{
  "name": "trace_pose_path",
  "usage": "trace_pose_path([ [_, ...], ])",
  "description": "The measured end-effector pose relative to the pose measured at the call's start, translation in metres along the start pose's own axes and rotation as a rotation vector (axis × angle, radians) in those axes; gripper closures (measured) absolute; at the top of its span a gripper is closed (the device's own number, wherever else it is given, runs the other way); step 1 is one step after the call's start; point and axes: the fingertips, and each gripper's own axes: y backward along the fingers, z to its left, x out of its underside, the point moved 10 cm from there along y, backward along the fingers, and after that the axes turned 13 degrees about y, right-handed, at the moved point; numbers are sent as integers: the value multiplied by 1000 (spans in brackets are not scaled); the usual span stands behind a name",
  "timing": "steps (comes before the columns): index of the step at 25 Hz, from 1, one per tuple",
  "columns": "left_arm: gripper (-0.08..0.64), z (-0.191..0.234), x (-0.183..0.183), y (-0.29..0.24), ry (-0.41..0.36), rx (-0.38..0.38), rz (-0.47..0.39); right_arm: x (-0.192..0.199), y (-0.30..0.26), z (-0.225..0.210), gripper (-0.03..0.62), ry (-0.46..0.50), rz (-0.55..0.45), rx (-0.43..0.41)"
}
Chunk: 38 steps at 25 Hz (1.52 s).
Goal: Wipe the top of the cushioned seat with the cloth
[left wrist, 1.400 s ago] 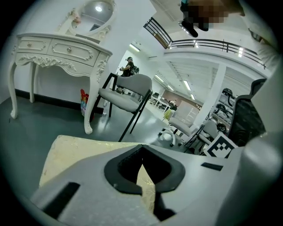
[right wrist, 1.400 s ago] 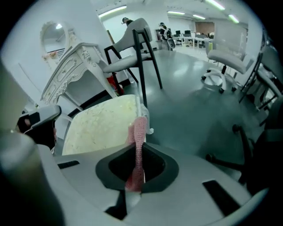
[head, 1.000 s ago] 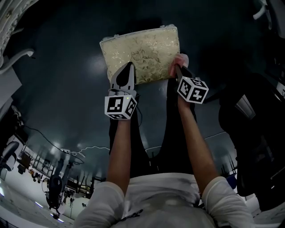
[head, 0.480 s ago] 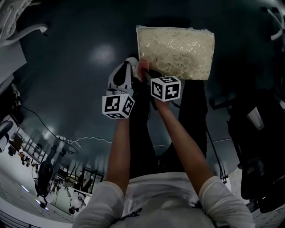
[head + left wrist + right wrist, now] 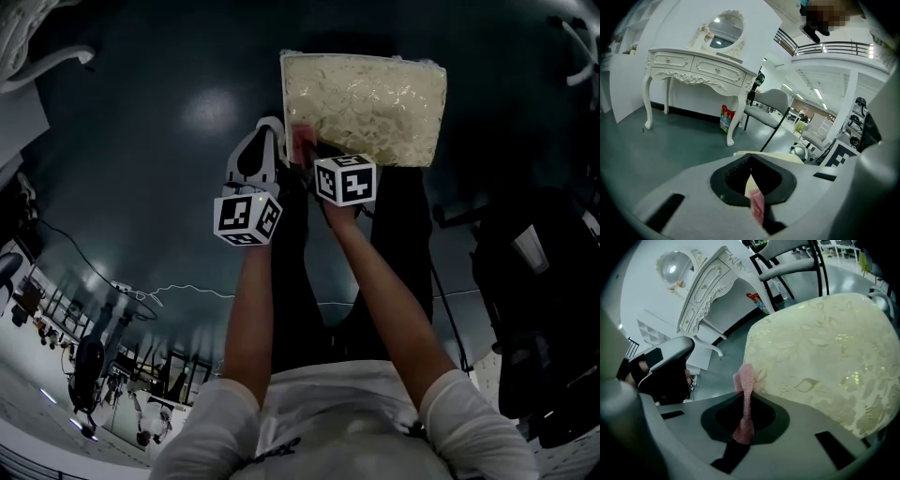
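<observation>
Right gripper [image 5: 745,399] is clamping the pink cloth [image 5: 744,375] between closed jaws; the cloth is touching the near left corner of the cushioned seat [image 5: 820,348]. Left gripper [image 5: 753,180] is hovering just beside it, off the seat's left edge, jaws drawn together on nothing. The seat is standing on a dark floor [image 5: 169,112], with a white dressing table [image 5: 693,70] beyond.

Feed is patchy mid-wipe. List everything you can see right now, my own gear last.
cushioned seat: one, cream with gold pattern, straight ahead
cloth: one, pink, at the seat's near left corner
dressing table: one, white, left of the chair, oval mirror on top
chair: one, grey with black legs, beside the table
bag: one, colourful, under the table
left claw: one, grey, shut, beside the cloth
right claw: one, grey, shut on the cloth
</observation>
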Motion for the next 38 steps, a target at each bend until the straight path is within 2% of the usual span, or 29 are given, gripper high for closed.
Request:
trace_pose_path([
  [13,546,-96,39,-55,-25,119,66,38,107,-116,569,-145,-97,160],
  [22,546,-155,64,-85,-20,185,80,76,183,-199,569,-243,-131,360],
  [25,546,-167,65,-89,-29,207,82,88,185,-223,569,-297,-128,335],
  [28,546,-168,63,-89,-43,208,84,89,178,-231,569,-296,-112,302],
  [32,546,-158,56,-84,-48,189,75,87,181,-229,569,-302,-114,314],
  [35,546,-144,48,-75,-49,174,68,78,189,-208,569,-283,-159,326],
  [38,546,-120,38,-62,-50,143,58,61,179,-168,569,-245,-210,251],
])
